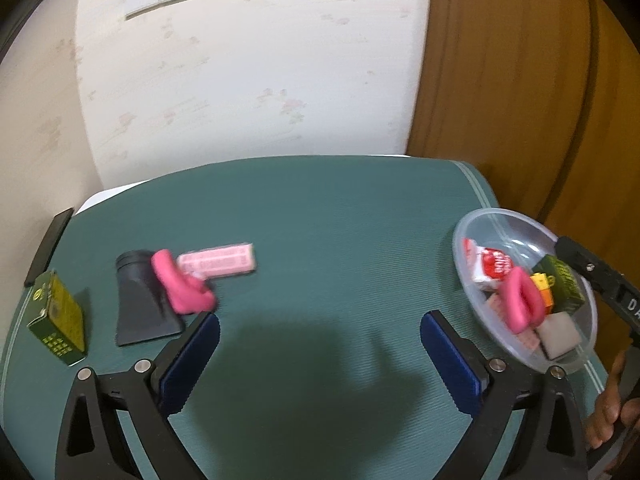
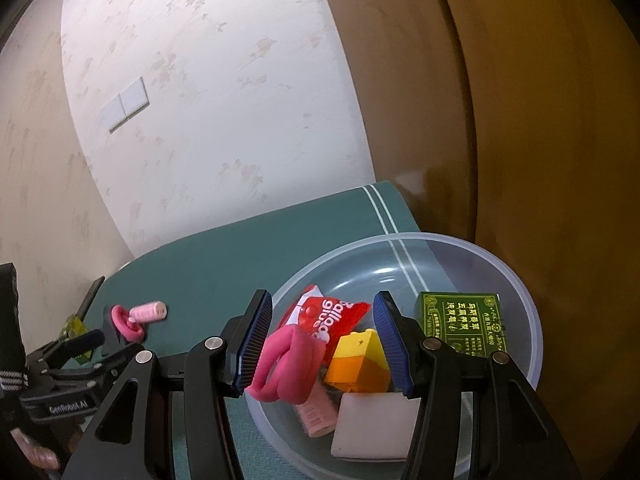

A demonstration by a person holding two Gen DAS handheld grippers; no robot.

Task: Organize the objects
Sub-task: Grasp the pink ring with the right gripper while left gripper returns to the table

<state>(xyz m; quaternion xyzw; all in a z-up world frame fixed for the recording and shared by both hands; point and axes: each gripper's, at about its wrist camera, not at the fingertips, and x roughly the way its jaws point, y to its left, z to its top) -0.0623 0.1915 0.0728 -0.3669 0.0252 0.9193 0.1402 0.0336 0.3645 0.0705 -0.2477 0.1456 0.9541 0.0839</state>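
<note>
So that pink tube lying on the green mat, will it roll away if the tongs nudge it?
Probably. The pink tube looks round and lies on its side on the mat, so a sideways nudge could roll it. One end rests against the pink clip, which may stop it that way. It looks small and likely light.

Left gripper [image 1: 320, 334] stands with jaws spread wide and empty; right gripper [image 2: 320, 344] pitched downward, jaws part-open, apparently gripping nothing.
</note>
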